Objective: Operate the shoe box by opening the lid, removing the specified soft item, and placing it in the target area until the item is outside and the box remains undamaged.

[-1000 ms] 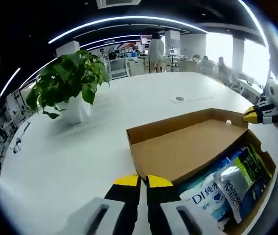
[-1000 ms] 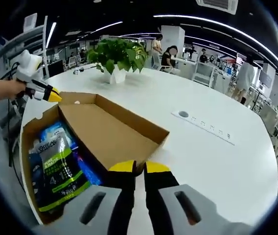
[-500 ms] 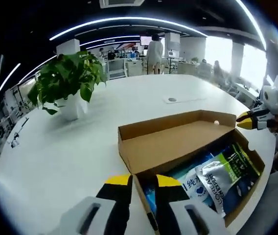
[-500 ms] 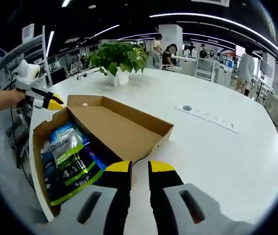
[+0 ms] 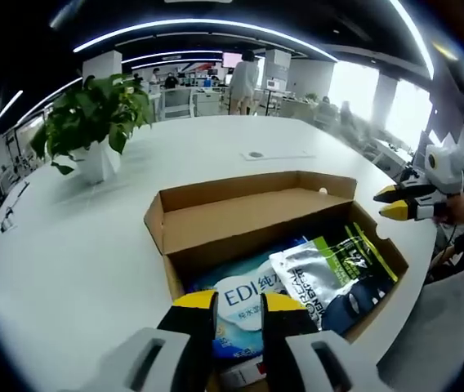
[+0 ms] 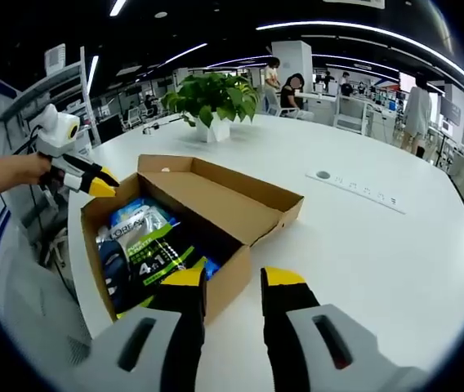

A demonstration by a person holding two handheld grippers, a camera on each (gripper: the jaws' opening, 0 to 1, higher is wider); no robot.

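Observation:
A brown cardboard shoe box stands open on the white table, its lid tipped back over the far half. Inside lie a blue and white soft pack and a silver and green pouch. My left gripper hovers open over the box's near wall, jaws empty. My right gripper floats open by the box's right corner. In the right gripper view the box sits just beyond my open right gripper, the pouch shows inside, and the left gripper is at the far left corner.
A potted green plant stands further back on the table. A flush socket plate lies in the tabletop to the right. The table's curved edge runs close behind the box. People and desks fill the background.
Both grippers were shut at the lid's edge and now stand open, off the lid. The lid lies further back and more of the packs shows. Both cameras have drawn back.

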